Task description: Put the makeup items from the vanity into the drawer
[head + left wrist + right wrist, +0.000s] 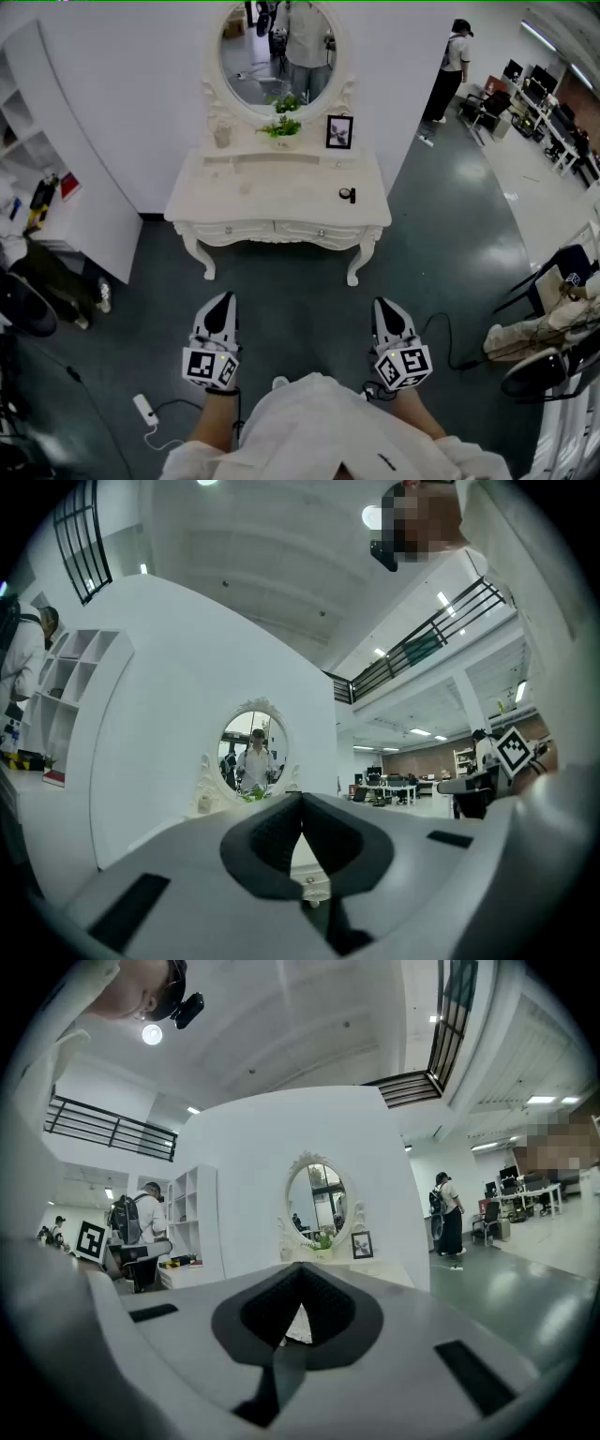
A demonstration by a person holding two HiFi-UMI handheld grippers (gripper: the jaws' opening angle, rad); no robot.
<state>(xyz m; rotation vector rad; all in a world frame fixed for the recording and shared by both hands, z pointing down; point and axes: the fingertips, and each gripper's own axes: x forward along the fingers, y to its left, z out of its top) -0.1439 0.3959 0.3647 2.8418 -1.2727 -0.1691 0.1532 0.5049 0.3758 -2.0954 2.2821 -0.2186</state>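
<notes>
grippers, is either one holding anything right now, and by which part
Nothing is held. The left gripper and the right gripper each have their jaws together with nothing between them, and both are well short of the vanity.

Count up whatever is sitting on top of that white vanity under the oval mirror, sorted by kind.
Small black round makeup item: 1
Green leafy plant in a white pot: 1
Black-framed picture: 1
Small pale jar: 1
Total: 4
Anything pale lying on the white vanity is too faint to count.
</notes>
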